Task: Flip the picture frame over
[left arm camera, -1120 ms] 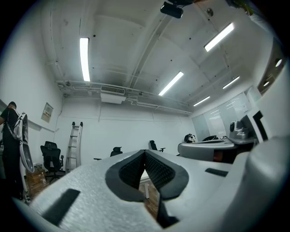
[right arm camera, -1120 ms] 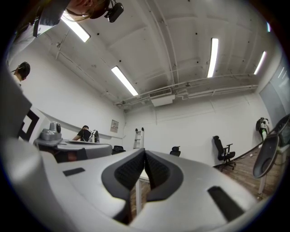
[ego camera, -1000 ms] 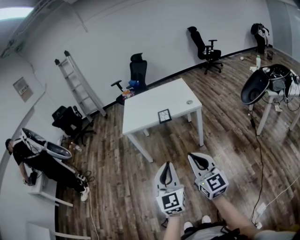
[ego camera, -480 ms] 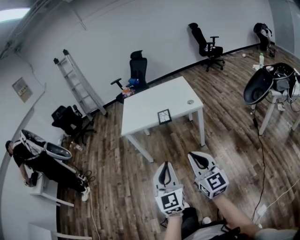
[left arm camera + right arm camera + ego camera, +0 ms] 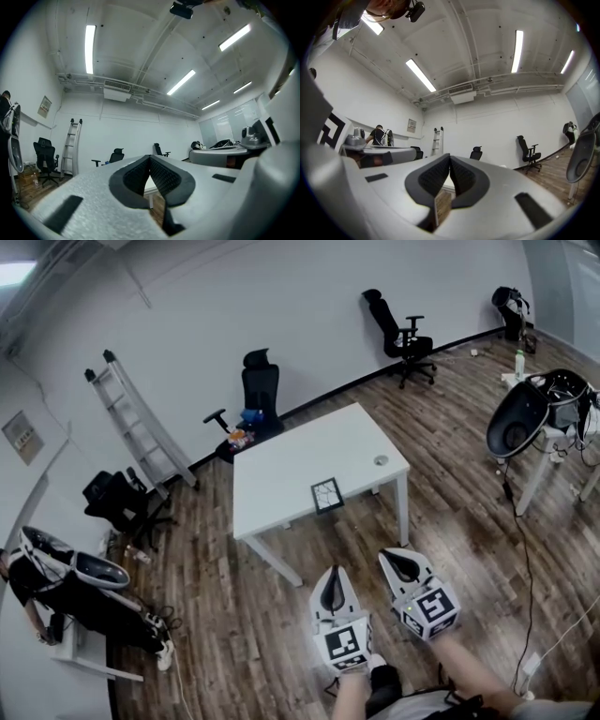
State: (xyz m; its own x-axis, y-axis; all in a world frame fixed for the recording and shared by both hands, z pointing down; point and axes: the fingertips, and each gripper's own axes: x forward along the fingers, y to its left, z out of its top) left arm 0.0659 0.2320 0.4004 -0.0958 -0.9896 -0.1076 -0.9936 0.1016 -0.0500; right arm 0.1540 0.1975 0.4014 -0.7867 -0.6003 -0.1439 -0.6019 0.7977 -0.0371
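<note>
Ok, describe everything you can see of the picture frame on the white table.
The picture frame is small and rectangular, with a thin dark border around a pale panel crossed by a few dark lines. It is too small in the head view to tell its material, or whether its front or back faces up. It lies flat on the white table, close to the edge nearest the person and slightly skewed to that edge. Nothing but the table touches it.

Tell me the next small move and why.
Probably step closer to the white table: the picture frame lies near its front edge, while the left gripper and right gripper, shut and empty, hang over the floor short of it.
</note>
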